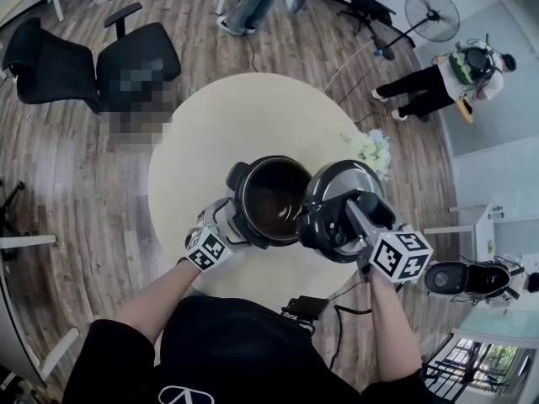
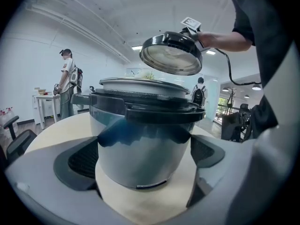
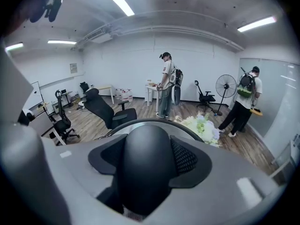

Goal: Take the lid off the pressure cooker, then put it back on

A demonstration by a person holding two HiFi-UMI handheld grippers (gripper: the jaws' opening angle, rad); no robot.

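A black chair (image 1: 93, 66) stands far left on the wood floor. A round, pale worktop (image 1: 244, 116) fills the middle.

The left hand-held gripper (image 1: 229, 221) is at the left side of the cooker (image 1: 271, 199). Its jaws are wide apart, with the cooker's shiny body between them. One pad (image 2: 84, 161) sits against each side of the cooker, so the gripper hugs it. The cooker stands upright on the worktop. It is open, and its inside looks dark.

The lid (image 1: 337, 188) is off. It is up in the air, just right of the cooker's rim, and it is tilted. The right hand-held gripper (image 1: 354, 215) holds it there. Its jaws are squeezed on the lid's black handle (image 3: 145, 168).

White flowers (image 1: 370, 150) lie at the right edge of the worktop, behind the lid. Further right, a fan (image 1: 431, 13) stands on the floor. A person (image 1: 438, 78) with a green backpack is near it.
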